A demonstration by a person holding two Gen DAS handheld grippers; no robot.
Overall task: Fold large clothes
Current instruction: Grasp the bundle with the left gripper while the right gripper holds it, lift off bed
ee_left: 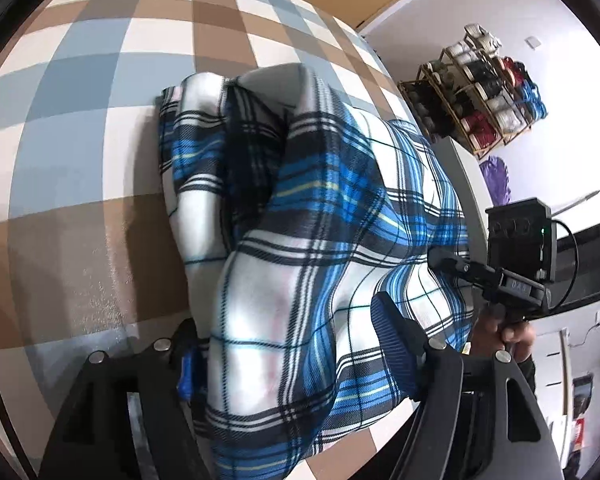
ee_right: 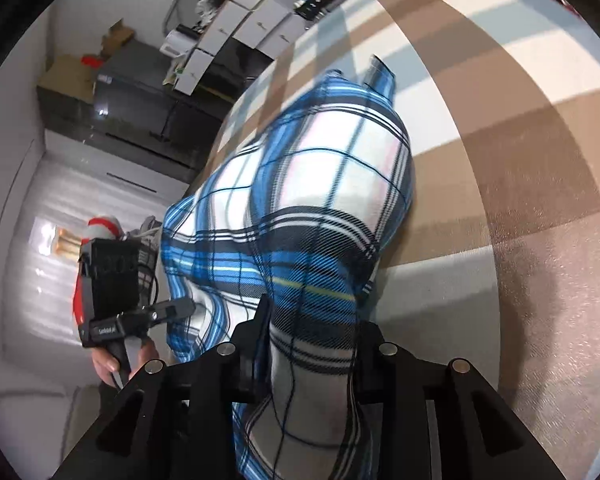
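**Both hands at the near edge, the garment running away from them**

The plaid garment lies bunched on the checked desk, its long axis stretching straight away from both grippers toward the far side, where a folded end sits humped. The cloth's near edge rises off the desk and into both sets of fingers (so the free length is all ahead of them, none behind).

The right gripper has its fingers pinched tight on a narrow gather of the plaid cloth; in the right wrist view the fabric necks down between them and fans out beyond. The left gripper stands wider, with a thick roll of the same cloth filling the gap between its fingers; the blue pad on one side touches the fabric, but whether both pads press on it I cannot tell.

The two grippers sit side by side along the same near edge, each visible in the other's view, neither clearly nearer the far end. Judging by this, the coming move probably carries the held edge forward over the body of the garment, and an uneven lift would skew the fold.
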